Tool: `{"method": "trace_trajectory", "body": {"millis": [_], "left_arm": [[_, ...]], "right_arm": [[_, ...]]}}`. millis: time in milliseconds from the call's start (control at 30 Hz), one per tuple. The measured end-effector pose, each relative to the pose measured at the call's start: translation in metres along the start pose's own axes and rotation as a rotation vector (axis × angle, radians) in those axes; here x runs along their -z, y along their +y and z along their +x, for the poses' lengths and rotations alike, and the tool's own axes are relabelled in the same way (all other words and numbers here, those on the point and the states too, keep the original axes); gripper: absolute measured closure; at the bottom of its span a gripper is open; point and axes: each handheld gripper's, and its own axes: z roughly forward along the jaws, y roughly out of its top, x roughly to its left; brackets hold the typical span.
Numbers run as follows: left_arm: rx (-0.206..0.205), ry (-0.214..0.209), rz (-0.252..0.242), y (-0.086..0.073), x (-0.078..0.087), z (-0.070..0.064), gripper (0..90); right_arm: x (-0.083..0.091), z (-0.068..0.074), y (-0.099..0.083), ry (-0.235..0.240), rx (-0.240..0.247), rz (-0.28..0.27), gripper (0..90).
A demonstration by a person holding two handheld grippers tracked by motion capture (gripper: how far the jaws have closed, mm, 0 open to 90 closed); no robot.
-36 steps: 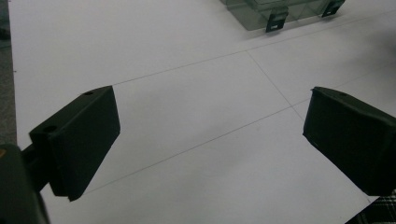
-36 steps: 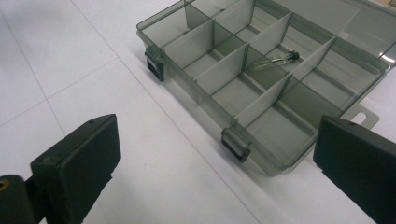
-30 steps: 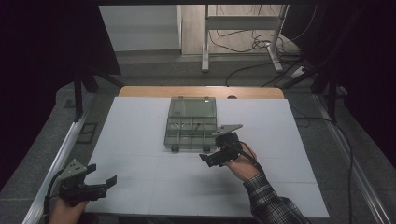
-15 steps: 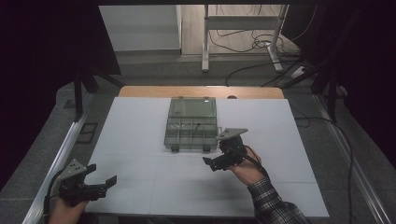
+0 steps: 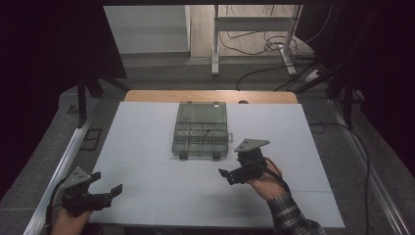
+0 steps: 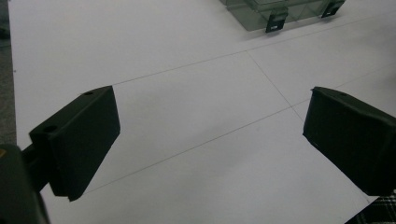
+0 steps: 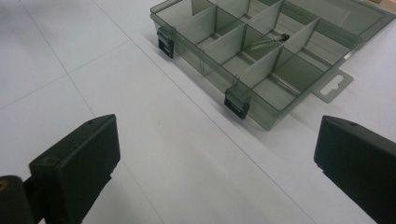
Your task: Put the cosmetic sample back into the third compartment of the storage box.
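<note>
a: white table [image 5: 147,147] in a dark room, cables on the floor beyond it. where are the hands?

b: the right gripper [image 5: 234,176] hangs just in front of the organizer box [image 5: 200,137], jaws wide apart, holding nothing. the left gripper [image 5: 105,191] sits at the near left corner, well apart from the box, jaws spread too.

a: and the box?

b: mid-table, lid open, clear grey dividers. one small slim screw-like part [image 7: 268,41] lies in a middle compartment.
</note>
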Motion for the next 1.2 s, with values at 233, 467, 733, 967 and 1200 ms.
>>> {"method": "trace_trajectory", "body": {"millis": [233,467,733,967,1200], "left_arm": [[-0.001,0.001,-0.001,0.0,0.0,0.0,4.2],[-0.001,0.001,-0.002,0.0,0.0,0.0,4.2],[-0.001,0.001,-0.002,0.0,0.0,0.0,4.2],[-0.001,0.002,-0.002,0.0,0.0,0.0,4.2],[-0.001,0.002,-0.001,0.0,0.0,-0.001,4.2]], "right_arm": [[0.009,0.0,-0.008,-0.012,-0.003,-0.003,0.4],[0.016,0.002,-0.016,-0.038,0.0,-0.007,0.5],[0.022,0.001,-0.025,-0.041,-0.008,-0.01,0.5],[0.027,0.002,-0.031,-0.049,-0.01,-0.001,0.4],[0.034,0.001,-0.038,-0.052,-0.014,-0.001,0.1]]}}
